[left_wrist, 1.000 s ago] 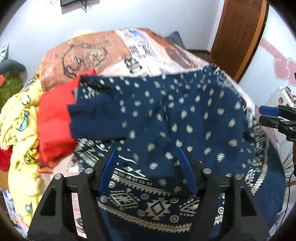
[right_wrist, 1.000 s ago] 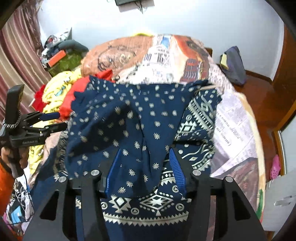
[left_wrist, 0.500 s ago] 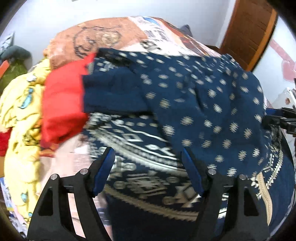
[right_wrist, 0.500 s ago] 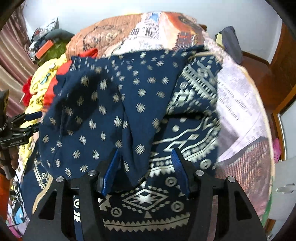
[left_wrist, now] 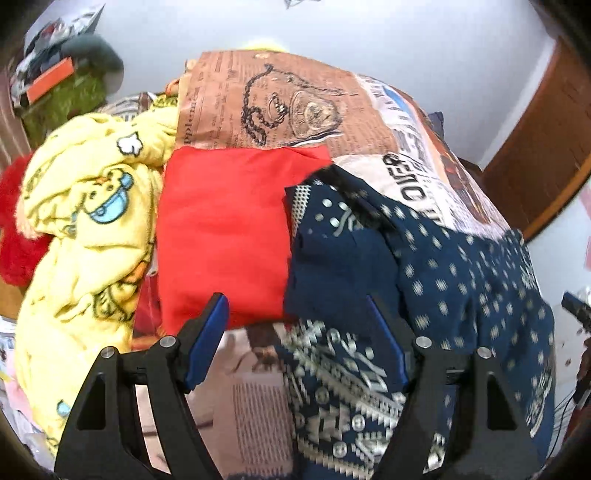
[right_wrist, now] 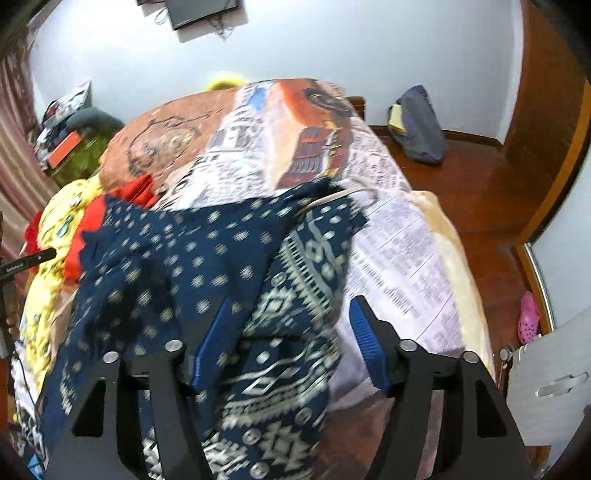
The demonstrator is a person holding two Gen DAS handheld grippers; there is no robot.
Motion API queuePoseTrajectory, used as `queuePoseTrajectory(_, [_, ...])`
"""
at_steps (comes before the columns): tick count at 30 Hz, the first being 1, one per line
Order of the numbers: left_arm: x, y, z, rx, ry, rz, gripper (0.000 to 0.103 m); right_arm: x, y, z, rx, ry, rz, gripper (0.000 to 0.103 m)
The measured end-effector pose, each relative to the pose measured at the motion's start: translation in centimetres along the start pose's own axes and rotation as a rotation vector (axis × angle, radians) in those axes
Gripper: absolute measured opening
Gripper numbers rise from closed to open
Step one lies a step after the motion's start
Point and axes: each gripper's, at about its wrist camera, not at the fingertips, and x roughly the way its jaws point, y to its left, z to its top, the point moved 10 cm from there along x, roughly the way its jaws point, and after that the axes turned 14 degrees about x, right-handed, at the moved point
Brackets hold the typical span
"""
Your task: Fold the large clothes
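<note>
Navy garment (right_wrist: pixel 207 258) beside bare bedspread (right_wrist: pixel 402 258)

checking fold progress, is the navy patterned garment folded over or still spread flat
Folded over, untidily: on the navy garment a dotted layer lies across the geometric-border part, with rumpled edges. Neither gripper grips it.

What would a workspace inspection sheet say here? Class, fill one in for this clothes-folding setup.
Surface: bed with newspaper-print cover.
Job's things: navy patterned garment lying partly folded over itself on the bed.
Clutter: red cloth and yellow cartoon blanket at the bed's left.
Grippers: left gripper open, nothing clamped; right gripper has just been opening, garment under it, not pinched.
Cables: thin leads hanging below the wall screen.
Surroundings: wooden door, bag on floor, pink shoe.
</note>
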Motion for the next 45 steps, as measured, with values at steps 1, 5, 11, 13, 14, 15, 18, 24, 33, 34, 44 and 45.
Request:
queuePoseTrajectory(1, [0.8,0.2,0.4,-0.013,0.009,-0.01,0.074,0.3,-0.4,0.3,0.008,-0.001,-0.008,0.068])
queuePoseTrajectory(5, [4.5,0.4,1.1,-0.048,0.044,-0.08,0.074,2.9,-2.4,1.0,0.066,0.028,-0.039,0.068])
queuePoseTrajectory(11, [8.9,0.7,1.4,-0.116,0.088,-0.15,0.074,6.7,-4.3,1.2,0.17,0.126,0.004,0.068])
queuePoseTrajectory(13, [9.6,0.6,1.9,-0.13,0.07,-0.177,0.074,7.4,-4.3,1.6,0.187,0.124,0.024,0.068])
queuePoseTrajectory(14, [9.8,0.7,2.1,-0.131,0.064,-0.183,0.074,7.5,-4.2,1.8,0.186,0.116,0.03,0.068])
queuePoseTrajectory(15, [10.2,0.7,2.3,-0.136,0.061,-0.189,0.074,7.6,-4.0,2.1,0.183,0.112,0.036,0.068])
queuePoseTrajectory(18, [11.3,0.5,2.7,-0.161,0.066,-0.212,0.074,8.4,-3.3,3.1,0.172,0.111,0.058,0.068])
queuePoseTrajectory(24, [12.0,-0.8,3.3,-0.176,0.048,-0.269,0.051,10.4,-2.6,4.2,0.154,0.098,0.067,0.066])
queuePoseTrajectory(33, [10.6,-2.3,3.8,-0.12,0.047,-0.174,0.016,10.7,0.0,3.6,0.07,0.165,0.073,0.015])
queuePoseTrajectory(34, [10.1,-2.5,4.0,-0.104,0.041,-0.15,0.014,10.2,0.2,3.8,0.068,0.152,0.07,0.014])
queuePoseTrajectory(44, [1.0,-5.1,8.2,0.047,-0.115,-0.064,0.01,4.0,5.2,7.4,-0.028,0.034,0.124,0.013])
queuePoseTrajectory(45, [0.1,-5.1,8.7,0.052,-0.134,-0.062,0.01,4.0,5.8,7.6,-0.044,0.025,0.122,0.013])
